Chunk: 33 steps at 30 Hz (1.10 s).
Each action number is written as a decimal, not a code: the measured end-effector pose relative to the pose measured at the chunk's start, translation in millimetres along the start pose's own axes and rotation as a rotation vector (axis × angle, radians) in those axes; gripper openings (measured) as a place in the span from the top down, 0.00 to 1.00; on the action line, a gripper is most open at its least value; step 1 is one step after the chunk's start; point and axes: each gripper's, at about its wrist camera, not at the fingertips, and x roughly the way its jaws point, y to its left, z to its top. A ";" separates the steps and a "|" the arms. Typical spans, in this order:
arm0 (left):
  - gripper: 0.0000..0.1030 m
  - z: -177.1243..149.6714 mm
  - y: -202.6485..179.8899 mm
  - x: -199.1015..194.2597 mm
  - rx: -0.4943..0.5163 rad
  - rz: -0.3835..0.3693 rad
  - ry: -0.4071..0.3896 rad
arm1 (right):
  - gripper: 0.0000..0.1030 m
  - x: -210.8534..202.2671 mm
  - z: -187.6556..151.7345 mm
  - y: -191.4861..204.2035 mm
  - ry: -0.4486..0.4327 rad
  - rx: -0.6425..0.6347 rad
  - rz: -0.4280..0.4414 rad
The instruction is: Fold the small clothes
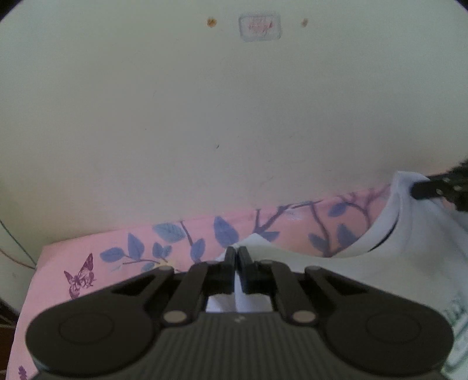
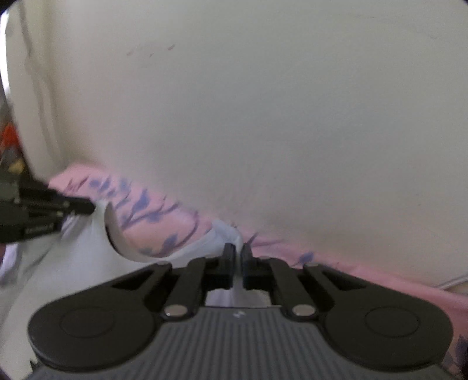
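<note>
Left wrist view: the left tongs [image 1: 237, 253] are clenched on a shoulder edge of a white T-shirt [image 1: 395, 263], which lies spread over a pink sheet [image 1: 117, 242] printed with blue leaves and a purple butterfly [image 1: 80, 276]. The shirt's neckline curves to the right of the tips. At the far right edge, the right tongs [image 1: 421, 190] meet the shirt's other shoulder. A pale wall [image 1: 204, 117] bearing a small sticker [image 1: 259, 27] fills the background.

Right wrist view, blurred: the right tongs [image 2: 239, 252] are clamped on a raised fold of the white T-shirt [image 2: 73, 257]. At the left, the left tongs [image 2: 87, 207] pinch the shirt beside the collar, the pink sheet [image 2: 365, 277] showing behind the neckline against the pale wall [image 2: 263, 117].
</note>
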 end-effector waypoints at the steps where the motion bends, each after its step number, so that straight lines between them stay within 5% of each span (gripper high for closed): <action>1: 0.97 -1.4 -5.6 12.5 0.005 0.028 0.039 | 1.00 10.2 -2.5 1.9 0.038 -0.018 -0.024; 3: 0.93 -8.7 -14.1 35.4 0.022 0.105 0.100 | 1.00 32.7 -12.1 1.8 0.142 -0.037 -0.061; 5: 0.89 -15.7 -14.6 38.5 0.014 0.134 0.097 | 0.99 30.3 -16.0 -2.7 0.129 -0.015 -0.079; 8: 0.76 -18.2 1.6 14.6 -0.084 0.097 0.079 | 0.40 5.7 -13.8 -13.2 0.067 0.016 -0.101; 13: 0.60 -17.5 24.5 -64.0 -0.187 0.080 -0.083 | 0.45 -67.6 -15.9 -33.4 -0.025 0.066 -0.099; 19: 0.51 -43.6 -4.7 -135.4 -0.172 -0.113 -0.170 | 0.49 -185.6 -71.6 -59.6 -0.130 0.160 -0.078; 26: 0.48 -101.4 -85.7 -143.3 -0.102 -0.355 -0.105 | 0.48 -286.2 -182.7 -76.0 -0.113 0.198 -0.235; 29: 0.46 -120.4 -113.9 -135.3 -0.070 -0.402 -0.068 | 0.41 -302.1 -227.1 -78.3 -0.064 0.248 -0.264; 33: 0.42 -135.6 -131.1 -127.9 -0.002 -0.403 -0.062 | 0.43 -294.9 -269.2 -68.9 0.007 0.258 -0.289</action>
